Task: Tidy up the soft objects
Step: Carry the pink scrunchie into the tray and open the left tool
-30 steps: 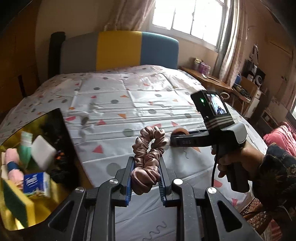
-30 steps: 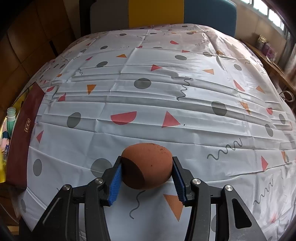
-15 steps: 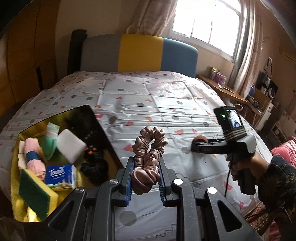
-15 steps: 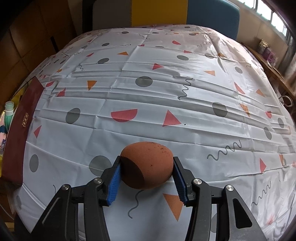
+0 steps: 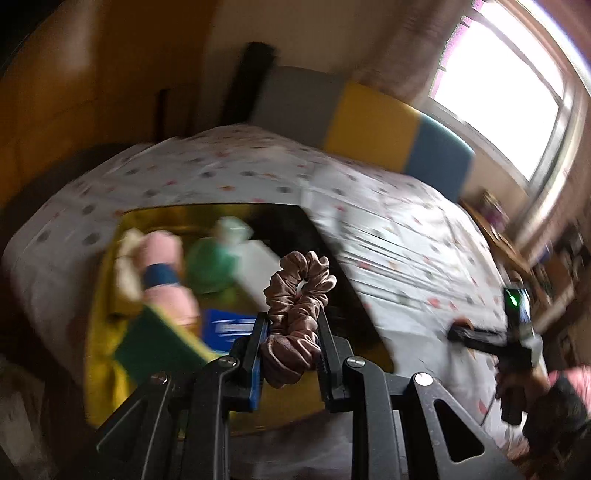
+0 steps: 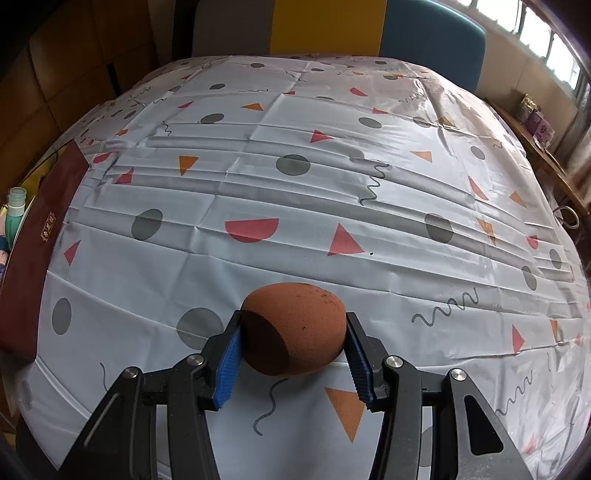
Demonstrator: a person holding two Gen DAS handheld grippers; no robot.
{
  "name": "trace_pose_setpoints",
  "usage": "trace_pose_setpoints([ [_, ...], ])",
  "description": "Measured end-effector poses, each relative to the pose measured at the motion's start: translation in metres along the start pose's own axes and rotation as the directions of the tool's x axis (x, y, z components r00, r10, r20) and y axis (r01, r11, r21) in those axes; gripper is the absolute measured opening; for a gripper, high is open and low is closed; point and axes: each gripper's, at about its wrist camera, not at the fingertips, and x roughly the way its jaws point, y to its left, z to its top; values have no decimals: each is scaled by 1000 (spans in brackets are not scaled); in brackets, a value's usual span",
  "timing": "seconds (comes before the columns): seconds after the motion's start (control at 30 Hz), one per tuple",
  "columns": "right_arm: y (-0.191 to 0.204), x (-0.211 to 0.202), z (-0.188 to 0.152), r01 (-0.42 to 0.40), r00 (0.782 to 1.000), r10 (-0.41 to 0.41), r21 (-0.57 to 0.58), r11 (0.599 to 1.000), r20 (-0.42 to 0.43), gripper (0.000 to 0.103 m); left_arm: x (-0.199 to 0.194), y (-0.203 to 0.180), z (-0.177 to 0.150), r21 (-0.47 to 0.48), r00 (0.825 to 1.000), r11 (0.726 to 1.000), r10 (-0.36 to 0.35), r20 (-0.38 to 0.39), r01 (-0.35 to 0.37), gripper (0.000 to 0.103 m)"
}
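My left gripper (image 5: pixel 290 332) is shut on a dusty-pink satin scrunchie (image 5: pixel 297 314), which sticks up between its pads. It hangs over the yellow-lined storage box (image 5: pixel 107 343) at the bed's left edge; the view is blurred. In the right wrist view my right gripper (image 6: pixel 293 339) is shut on a brown egg-shaped sponge (image 6: pixel 295 328), held just above the patterned bed sheet (image 6: pixel 332 184). The right gripper (image 5: pixel 458 330), held by a person's hand, also shows far right in the left wrist view.
The box holds a green-and-yellow sponge (image 5: pixel 155 350), a pink roll with a blue band (image 5: pixel 166 280), a green bottle (image 5: pixel 214 266) and a blue tissue pack (image 5: pixel 229 328). Its dark red side (image 6: pixel 40 251) borders the sheet. A grey, yellow and blue headboard (image 6: pixel 332 26) stands behind.
My left gripper has swung left with the scrunchie and rolled, so the box now fills the view under it. The right gripper and its sponge have stayed put.
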Motion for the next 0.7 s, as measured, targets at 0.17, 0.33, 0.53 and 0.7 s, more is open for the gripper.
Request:
trace_pose_setpoints([
  [0.17, 1, 0, 0, 4, 1000, -4, -6, 1000, 0, 52, 6, 35, -2, -105, 999, 994, 13, -33, -16, 22],
  [0.33, 0, 0, 1, 5, 1000, -5, -9, 1000, 0, 52, 23, 16, -7, -80, 997, 996, -40, -71, 34, 22],
  [0.53, 0, 0, 0, 7, 1000, -7, -14, 1000, 1, 52, 56, -5, -9, -107, 983, 989, -112, -145, 97, 22],
  [0.7, 0, 0, 0, 7, 1000, -7, -16, 1000, 1, 52, 88, -12, -14, -114, 973, 992, -87, -215, 63, 25],
])
